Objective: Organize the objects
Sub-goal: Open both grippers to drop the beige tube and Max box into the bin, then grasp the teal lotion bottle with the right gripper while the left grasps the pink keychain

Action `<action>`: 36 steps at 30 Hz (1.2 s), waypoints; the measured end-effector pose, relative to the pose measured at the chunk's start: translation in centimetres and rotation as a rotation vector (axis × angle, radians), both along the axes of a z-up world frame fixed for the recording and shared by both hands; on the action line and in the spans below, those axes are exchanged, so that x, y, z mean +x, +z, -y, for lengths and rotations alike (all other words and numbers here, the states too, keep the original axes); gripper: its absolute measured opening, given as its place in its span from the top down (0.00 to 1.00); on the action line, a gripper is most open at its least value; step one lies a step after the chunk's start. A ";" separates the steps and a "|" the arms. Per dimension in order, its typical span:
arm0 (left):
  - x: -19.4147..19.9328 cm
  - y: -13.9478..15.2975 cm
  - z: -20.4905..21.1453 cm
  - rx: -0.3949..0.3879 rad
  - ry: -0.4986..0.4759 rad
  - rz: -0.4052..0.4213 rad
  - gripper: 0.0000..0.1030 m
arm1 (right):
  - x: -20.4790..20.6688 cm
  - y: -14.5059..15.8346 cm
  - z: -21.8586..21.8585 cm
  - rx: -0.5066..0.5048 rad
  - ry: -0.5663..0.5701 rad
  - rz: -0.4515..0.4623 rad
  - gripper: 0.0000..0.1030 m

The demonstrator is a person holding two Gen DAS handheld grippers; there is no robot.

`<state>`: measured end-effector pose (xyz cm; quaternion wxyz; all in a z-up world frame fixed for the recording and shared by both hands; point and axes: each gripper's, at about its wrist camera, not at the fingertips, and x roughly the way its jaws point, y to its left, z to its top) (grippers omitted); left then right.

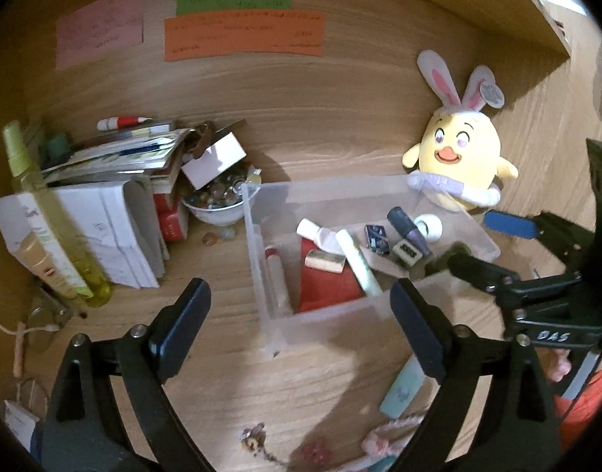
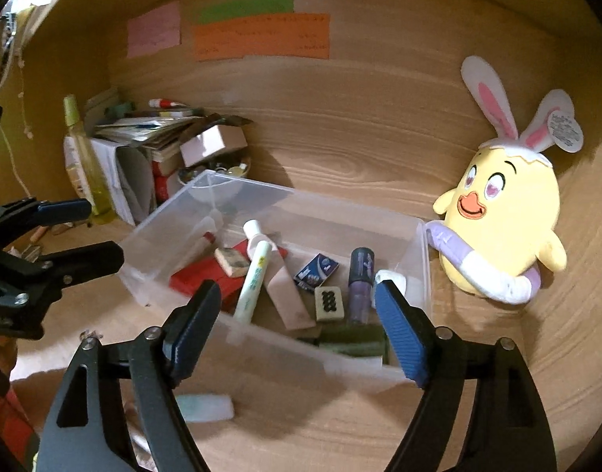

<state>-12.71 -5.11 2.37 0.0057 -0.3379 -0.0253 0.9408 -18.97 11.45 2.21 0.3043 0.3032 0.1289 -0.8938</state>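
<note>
A clear plastic bin [image 1: 261, 259] [image 2: 261, 354] sits on the wooden desk. It holds a red box [image 1: 328, 287] [image 2: 194, 275], a white tube [image 1: 359, 263] [image 2: 253, 279], a purple bottle [image 2: 359, 279], a small blue box [image 2: 316, 269], an eraser [image 2: 232, 261] and other small items. My left gripper [image 1: 301, 314] is open and empty just in front of the bin's near wall. My right gripper [image 2: 297, 314] is open and empty over the bin's near edge; it also shows in the left wrist view [image 1: 470, 244]. A pale blue-green eraser-like block [image 1: 401, 391] [image 2: 206, 407] lies on the desk before the bin.
A yellow chick plush with rabbit ears [image 1: 458, 165] [image 2: 501, 228] leans at the bin's right. A stack of books and papers [image 1: 116, 181], a green bottle [image 1: 37, 204] and a bowl of beads [image 1: 218, 204] stand at the left. Pink trinkets [image 1: 383, 436] lie near the front edge.
</note>
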 end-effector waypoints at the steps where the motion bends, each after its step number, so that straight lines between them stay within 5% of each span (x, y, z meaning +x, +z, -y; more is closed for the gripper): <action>1: 0.5 -0.1 0.0 -0.010 0.002 0.004 0.09 | 0.4 0.0 -0.2 -0.003 0.001 -0.001 0.21; 25: 7.0 -7.8 3.6 0.019 0.076 0.195 0.10 | 4.5 -7.5 0.9 0.064 0.111 0.256 0.19; 31: 6.6 -8.8 3.7 0.027 0.063 0.223 0.29 | 4.7 -8.3 1.7 0.097 0.129 0.273 0.19; 36: 6.2 -9.1 3.7 0.034 0.041 0.238 0.61 | 4.5 -8.7 2.3 0.120 0.132 0.282 0.19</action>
